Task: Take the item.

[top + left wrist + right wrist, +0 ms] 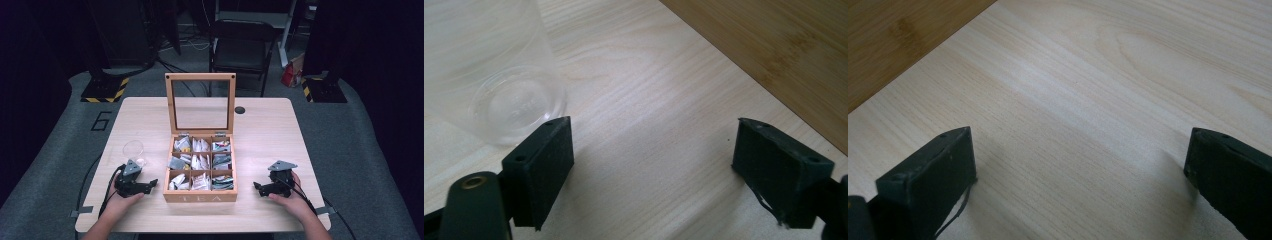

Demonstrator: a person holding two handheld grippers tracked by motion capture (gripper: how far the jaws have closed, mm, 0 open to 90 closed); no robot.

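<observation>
A wooden tea box [200,196] marked TEA stands at the table's middle, its glass lid [200,104] raised upright. Several compartments hold tea bags [201,161]. A clear plastic cup [133,150] stands left of the box; in the left gripper view the cup [509,95] is just beyond the left jaw. My left gripper [150,185] rests on the table left of the box, open and empty, as the left gripper view [651,170] confirms. My right gripper [258,188] rests right of the box, also open with bare table between its jaws [1080,180].
The light wooden table [265,135] has a small black round mark [240,110] near its back edge. Beyond it stands a black folding chair [242,45]. The box's side wall [774,45] is close to the left gripper, and the box wall [893,35] lies close to the right one.
</observation>
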